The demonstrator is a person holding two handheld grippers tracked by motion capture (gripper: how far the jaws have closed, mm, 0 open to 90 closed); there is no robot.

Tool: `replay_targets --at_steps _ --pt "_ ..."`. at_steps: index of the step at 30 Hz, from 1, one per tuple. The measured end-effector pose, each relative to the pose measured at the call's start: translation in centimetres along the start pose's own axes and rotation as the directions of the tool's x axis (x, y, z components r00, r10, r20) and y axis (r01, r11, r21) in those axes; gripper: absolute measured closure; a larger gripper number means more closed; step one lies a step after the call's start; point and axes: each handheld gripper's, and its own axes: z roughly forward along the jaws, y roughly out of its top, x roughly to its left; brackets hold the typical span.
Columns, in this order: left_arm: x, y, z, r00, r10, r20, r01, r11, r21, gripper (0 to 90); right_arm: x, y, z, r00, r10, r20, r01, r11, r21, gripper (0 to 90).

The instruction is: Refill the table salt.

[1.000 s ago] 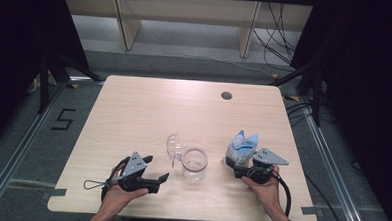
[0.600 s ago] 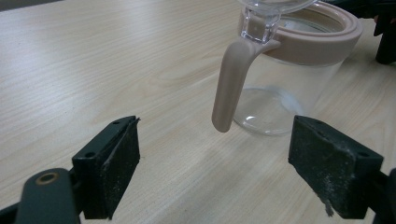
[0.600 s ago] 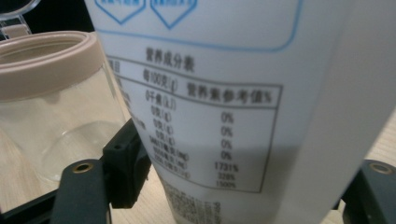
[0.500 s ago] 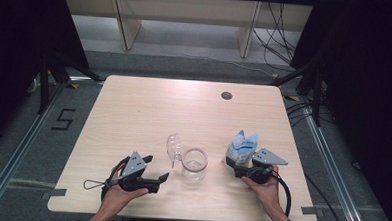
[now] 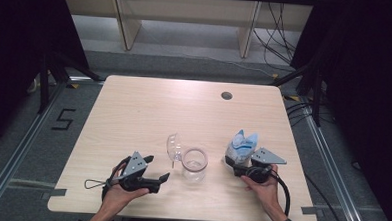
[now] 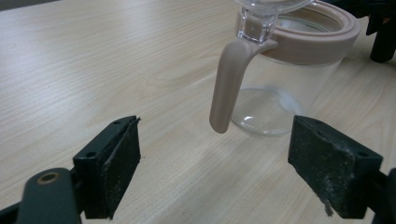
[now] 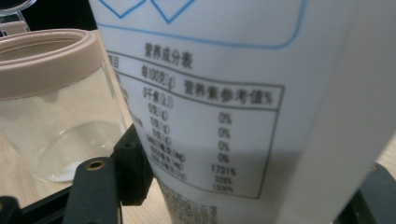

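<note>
Nothing moved: right hand-held gripper [image 5: 237,165] clamps the pouch [image 5: 242,145] (left [image 5: 157,170] gapes, empty).

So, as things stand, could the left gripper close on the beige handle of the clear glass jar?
Probably yes. The left gripper is open and aimed at the beige handle of the clear glass jar, with bare light wooden table between them.

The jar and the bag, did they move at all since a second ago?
Nothing visibly changed. The glass jar stands in the same spot with its lid open, the right gripper still holds the white bag, and the left gripper still rests open near the jar.
</note>
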Motion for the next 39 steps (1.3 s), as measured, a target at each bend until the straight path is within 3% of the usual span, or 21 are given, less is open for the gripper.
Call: replay_targets --at_steps 2,4,5,8,23,24,25,26,29,30,31,32,34,36,38,39 --pt "0.0 0.0 0.1 1.0000 0.000 0.005 0.000 1.0000 -0.002 17.1 0.0 0.0 0.1 0.9998 -0.017 0.007 0.017 1.000 -0.018 37.1" --pt "0.1 0.0 0.1 1.0000 0.000 0.004 0.000 1.0000 -0.002 17.1 0.1 -0.1 0.1 0.9998 0.004 0.020 -0.003 1.000 -0.027 37.4" --pt "0.1 0.0 0.1 1.0000 0.001 0.004 -0.001 1.0000 -0.002 17.1 0.1 -0.1 0.1 0.9999 0.012 0.000 -0.012 1.000 -0.020 37.7" --pt "0.0 0.0 0.0 1.0000 0.002 -0.001 -0.002 1.0000 0.000 17.0 0.1 0.0 0.1 0.9999 0.003 0.012 -0.003 1.000 -0.027 38.4" --pt "0.1 -0.1 0.1 1.0000 0.002 0.007 -0.002 1.0000 0.005 17.0 0.6 0.4 -0.4 0.9981 0.011 0.061 -0.012 1.000 0.022 40.2" --pt "0.1 -0.1 0.1 1.0000 0.003 0.006 -0.003 1.0000 0.008 17.1 0.4 0.5 -0.2 0.9983 -0.027 0.051 0.026 1.000 0.016 40.3" --pt "0.1 -0.1 0.1 1.0000 0.004 0.007 -0.004 1.0000 0.007 17.1 0.8 0.5 -0.3 0.9980 -0.005 0.064 0.003 1.000 0.027 40.3" --pt "0.1 -0.1 0.2 1.0000 0.002 0.007 -0.002 1.0000 0.002 17.1 0.8 0.6 -0.3 0.9979 -0.032 0.056 0.031 0.999 0.027 40.4" --pt "0.1 -0.1 0.1 1.0000 -0.002 0.007 0.002 1.0000 0.001 17.1 1.3 0.6 -0.3 0.9962 -0.036 0.079 0.033 0.999 0.039 40.4" --pt "0.1 -0.1 0.1 1.0000 0.000 -0.001 0.000 1.0000 0.008 17.1 1.1 0.7 -0.3 0.9940 -0.076 0.080 0.074 0.997 0.028 40.4" --pt "0.1 -0.1 0.1 1.0000 0.000 0.000 0.000 1.0000 0.005 17.1 1.3 0.8 -0.3 0.9941 -0.072 0.080 0.069 0.997 0.040 40.4" --pt "0.1 -0.1 0.1 1.0000 0.000 -0.001 0.000 1.0000 0.006 17.1 1.4 0.9 -0.3 0.9901 -0.108 0.090 0.105 0.994 0.035 40.4" --pt "0.1 -0.1 0.1 1.0000 0.000 -0.001 0.000 1.0000 0.005 17.1 1.5 1.0 -0.4 0.9889 -0.118 0.090 0.114 0.992 0.050 40.4" --pt "0.2 -0.1 0.0 1.0000 0.001 0.003 -0.001 1.0000 0.003 17.1 1.6 1.2 -0.3 0.9805 -0.167 0.104 0.163 0.986 0.043 40.5" --pt "0.1 -0.1 0.0 1.0000 0.002 0.003 -0.002 1.0000 0.003 17.0 1.8 1.2 -0.4 0.9831 -0.153 0.100 0.148 0.987 0.056 40.5" --pt "0.1 -0.1 0.0 1.0000 0.002 -0.003 -0.002 1.0000 0.008 17.0 1.7 1.4 -0.4 0.9778 -0.176 0.113 0.173 0.984 0.042 40.5"
